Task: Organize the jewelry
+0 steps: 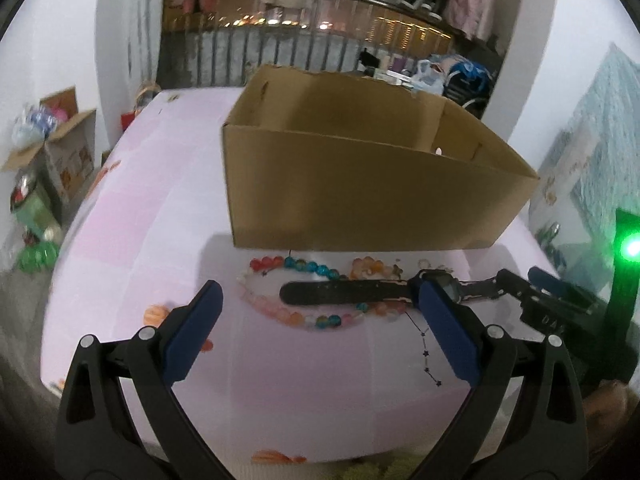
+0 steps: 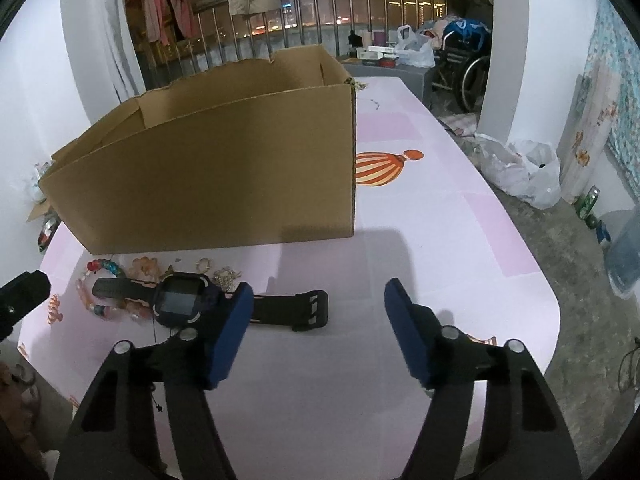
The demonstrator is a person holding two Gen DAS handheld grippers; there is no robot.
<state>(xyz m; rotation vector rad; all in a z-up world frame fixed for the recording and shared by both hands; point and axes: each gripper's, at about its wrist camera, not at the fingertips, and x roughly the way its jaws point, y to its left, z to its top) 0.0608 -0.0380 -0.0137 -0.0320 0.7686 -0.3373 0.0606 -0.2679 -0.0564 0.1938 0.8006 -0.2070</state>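
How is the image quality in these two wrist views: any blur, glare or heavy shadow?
Left wrist view: soft overall, the cardboard box front dim, and a green light flaring at the right edge. Right wrist view: sharper, the watch legible, the box casting a shadow on the pink table. Both show strong fisheye bending.
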